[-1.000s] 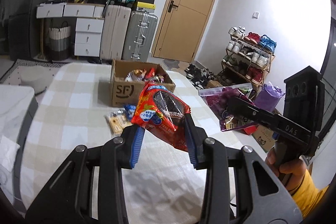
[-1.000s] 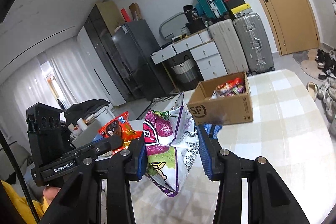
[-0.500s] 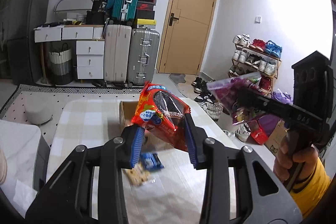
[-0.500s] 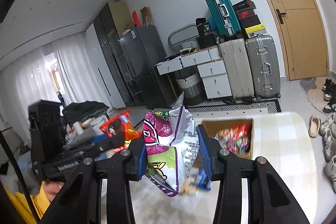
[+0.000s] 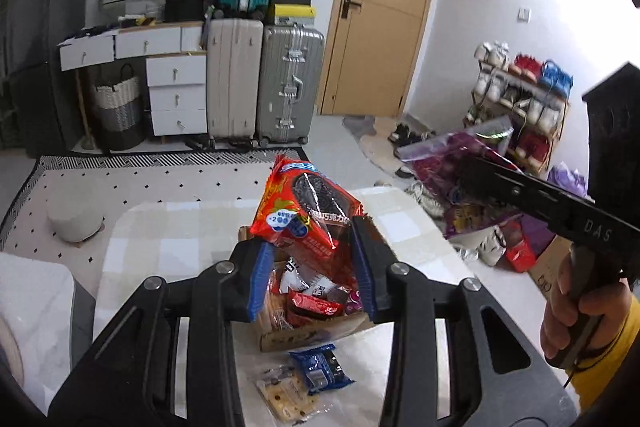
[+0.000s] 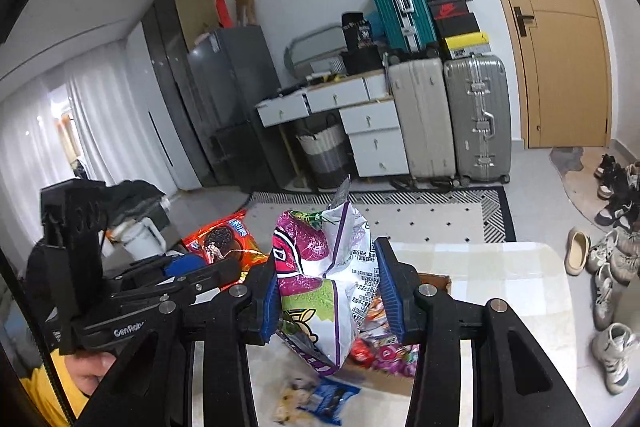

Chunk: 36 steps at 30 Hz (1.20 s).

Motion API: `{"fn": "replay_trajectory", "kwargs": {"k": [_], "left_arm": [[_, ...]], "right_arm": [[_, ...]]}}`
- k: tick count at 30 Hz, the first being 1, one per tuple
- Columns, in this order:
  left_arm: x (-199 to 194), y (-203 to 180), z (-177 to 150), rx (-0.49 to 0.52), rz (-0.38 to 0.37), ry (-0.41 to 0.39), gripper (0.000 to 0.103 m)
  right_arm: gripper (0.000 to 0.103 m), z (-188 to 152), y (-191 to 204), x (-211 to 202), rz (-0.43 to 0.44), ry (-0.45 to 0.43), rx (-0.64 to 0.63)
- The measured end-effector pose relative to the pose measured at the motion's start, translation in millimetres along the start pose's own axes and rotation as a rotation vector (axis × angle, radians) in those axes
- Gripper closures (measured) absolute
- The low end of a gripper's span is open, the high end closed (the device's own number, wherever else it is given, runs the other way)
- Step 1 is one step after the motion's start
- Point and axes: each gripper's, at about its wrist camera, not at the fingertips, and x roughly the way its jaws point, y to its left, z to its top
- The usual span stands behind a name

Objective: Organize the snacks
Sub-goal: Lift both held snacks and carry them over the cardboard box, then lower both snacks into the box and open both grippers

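The left gripper [image 5: 311,269] was clenched on a glossy red bag [image 5: 304,219] of chocolate sandwich cookies, its crinkled foil pinched between the ribbed blue pads [image 5: 256,277] and tilted up and away above the box [image 5: 308,335]. The right gripper [image 6: 328,297] grasped a puffy purple, white and green bag [image 6: 324,275], its creased top seam standing upright and its lower corner hanging below the black jaws. Both bags hung in the air over the open cardboard box, which sat on the table [image 5: 160,227] covered in a pale checked cloth. Inside the box lay a jumble of shiny red, white and purple wrappers. Just near of the box, flat on the cloth, lay a small blue packet [image 5: 320,371] and, touching its left edge, a clear packet [image 5: 286,397] of pale biscuits. In the left wrist view the right gripper's angular black body reached in from the right, held by a hand [image 5: 568,311] with a yellow sleeve, the purple bag at its far tip. On the far side of the room stood hard ribbed suitcases [image 5: 264,83], a white drawer unit [image 5: 176,95], a woven basket [image 5: 118,107] and a plain wooden door [image 5: 380,15]; to the right stood a rack of shoes [image 5: 520,99].
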Motion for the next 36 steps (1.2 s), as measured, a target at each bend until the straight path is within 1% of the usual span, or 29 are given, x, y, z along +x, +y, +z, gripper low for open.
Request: {"fn": "replay_trajectory", "kwargs": {"k": [3, 8, 12, 15, 17, 18, 19, 20, 21, 23, 26, 29, 32, 36], "left_arm": [[40.9, 3.6, 10.0, -0.010, 0.004, 0.038, 0.070], [102.3, 9.4, 14.2, -0.018, 0.010, 0.119, 0.070], [137.1, 13.8, 8.6, -0.014, 0.016, 0.173, 0.070], [161.3, 19.9, 4.1, -0.020, 0.002, 0.220, 0.070], [186.4, 23.5, 8.8, -0.021, 0.020, 0.250, 0.070], [194.9, 25.3, 8.0, -0.018, 0.023, 0.263, 0.070], [204.5, 26.7, 7.4, -0.022, 0.020, 0.279, 0.070], [211.4, 27.6, 4.2, -0.021, 0.017, 0.296, 0.070], [216.4, 27.2, 1.0, -0.020, 0.021, 0.307, 0.070], [228.5, 27.6, -2.9, -0.022, 0.034, 0.315, 0.070], [253.2, 27.4, -9.1, -0.023, 0.039, 0.348, 0.069], [269.3, 28.3, -17.3, -0.031, 0.045, 0.365, 0.069], [283.5, 28.9, -20.3, -0.040, 0.057, 0.376, 0.069], [290.0, 31.9, -24.6, -0.041, 0.060, 0.382, 0.069]], "right_arm": [[0.061, 0.6, -13.2, 21.6, -0.017, 0.026, 0.008], [0.061, -2.6, -29.9, 58.8, -0.040, 0.078, 0.005], [0.061, -11.1, -39.4, 87.9, -0.048, 0.126, -0.003], [0.061, -17.5, -46.0, 109.0, -0.045, 0.166, -0.005], [0.061, -24.0, -50.4, 122.4, -0.049, 0.193, -0.006], [0.061, -26.5, -51.5, 125.8, -0.053, 0.202, -0.007], [0.061, -29.7, -53.4, 131.7, -0.075, 0.214, -0.009], [0.061, -33.1, -56.1, 137.8, -0.097, 0.228, -0.009], [0.061, -36.7, -58.1, 141.2, -0.098, 0.241, -0.003], [0.061, -44.5, -64.1, 149.2, -0.084, 0.265, 0.018], [0.060, -52.7, -67.9, 158.4, -0.085, 0.289, 0.012], [0.060, -58.8, -67.9, 162.1, -0.080, 0.302, 0.007], [0.060, -61.8, -69.0, 165.4, -0.081, 0.315, 0.001], [0.060, -67.8, -67.0, 164.3, -0.089, 0.321, -0.003]]}}
